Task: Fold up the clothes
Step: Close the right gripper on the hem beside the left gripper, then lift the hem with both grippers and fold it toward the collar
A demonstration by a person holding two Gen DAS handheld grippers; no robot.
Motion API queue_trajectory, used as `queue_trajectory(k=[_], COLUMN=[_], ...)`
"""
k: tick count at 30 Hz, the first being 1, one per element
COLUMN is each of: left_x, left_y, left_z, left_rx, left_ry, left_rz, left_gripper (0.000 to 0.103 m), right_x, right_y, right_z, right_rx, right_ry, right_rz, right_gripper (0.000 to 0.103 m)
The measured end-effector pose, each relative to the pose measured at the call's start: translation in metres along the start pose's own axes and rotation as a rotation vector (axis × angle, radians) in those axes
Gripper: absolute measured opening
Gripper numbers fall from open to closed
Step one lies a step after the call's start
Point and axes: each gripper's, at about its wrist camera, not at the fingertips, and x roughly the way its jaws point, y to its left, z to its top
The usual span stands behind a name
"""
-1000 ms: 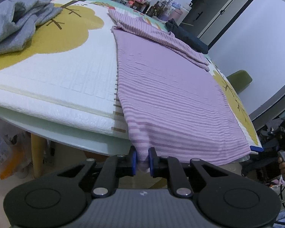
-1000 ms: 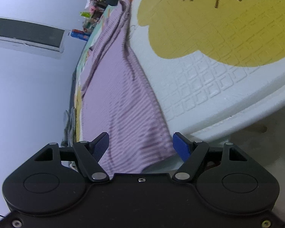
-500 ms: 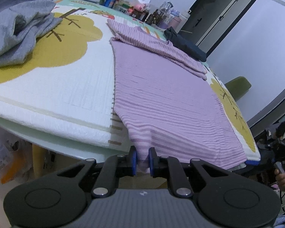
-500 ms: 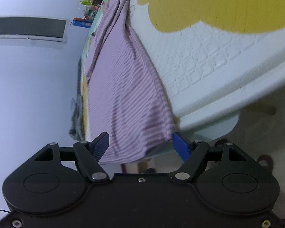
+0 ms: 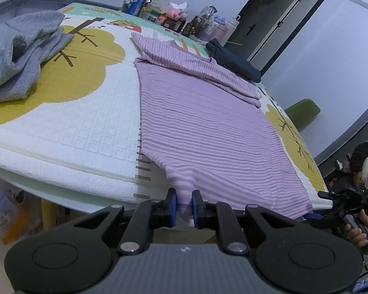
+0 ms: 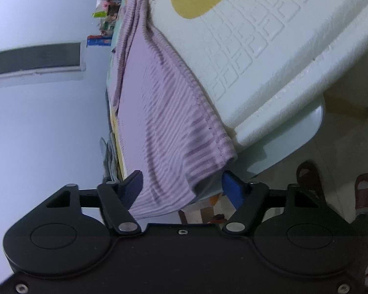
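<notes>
Dim bluish light, fisheye-bent edges, soft shadows

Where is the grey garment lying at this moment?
In the left wrist view, the grey garment lies crumpled at the far left of the play mat, over the yellow tree print, apart from the purple striped shirt.

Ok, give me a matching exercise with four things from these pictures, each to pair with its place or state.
Things:
1. striped purple shirt
2. grey sweatshirt
3. left gripper
4. right gripper

States:
A. jaws apart around the hanging hem
B. bunched at the mat's far left corner
C. spread flat, hem over the table edge
D. pinching a corner of cloth

Pairs: 1-C, 2-B, 3-D, 4-A
</notes>
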Motion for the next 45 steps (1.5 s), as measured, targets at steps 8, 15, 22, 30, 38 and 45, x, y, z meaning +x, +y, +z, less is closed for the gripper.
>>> queue_trajectory(k=[8,15,22,30,38,45], left_x=[0.001,0.002,0.002,-0.001,-0.004,-0.008], left_y=[0.001,0.001,-0.002,-0.009,-0.021,-0.029], left_z=[0.000,0.000,0.002,0.009,0.030,0.055], left_rx=[-0.005,-0.010,-0.012,-0.009,0.024,0.047], left_ry=[0.005,0.005,-0.006,-0.028,-0.083,-0.138], left_rz=[0.007,0.016,0.024,0.050,0.072,0.078], left_gripper=[0.015,0.015,0.015,0.015,0.015,0.015], right_x=[-0.001,-0.002,-0.009,-0.008,-0.012,-0.023], right_y=[-0.014,-0.009,0.013,0.051,0.085,0.105], right_z=[-0.007,-0.016,-0.028,-0.038,-0.045,-0.037], right_rx=[0.079,0.080,-0.028,-0.170,-0.251,-0.259], right_ry=[-0.066,-0.109,-0.168,-0.200,-0.222,-0.274], right_rz=[-0.017,-0.041,-0.096,-0.180,-0.180,-0.102], right_gripper=[0.027,0.016,0.007,0.005,0.005,0.005])
